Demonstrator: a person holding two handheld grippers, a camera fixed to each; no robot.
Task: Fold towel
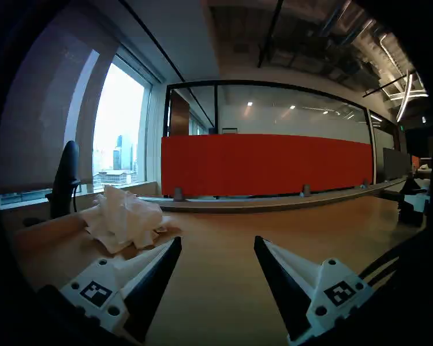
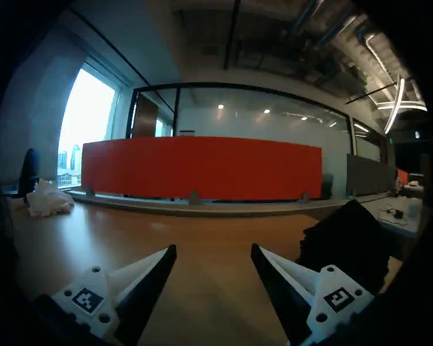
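Left gripper view, left to right: black chair (image 1: 65,179) by the window (image 1: 121,138); crumpled white towel (image 1: 123,222) heaped on the wooden table (image 1: 228,282), just ahead of the left-hand finger; left gripper (image 1: 217,239) spread wide, empty, 2 square black-and-white markers (image 1: 95,293) on its fingers. Right gripper view: towel far left near the table's edge, well apart from the right gripper (image 2: 213,247), likewise spread and empty; dark pile (image 2: 349,248) at right.

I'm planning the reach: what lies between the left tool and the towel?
Just bare table, as the left gripper view shows. The crumpled towel lies close by, ahead and to the left of the left tool.
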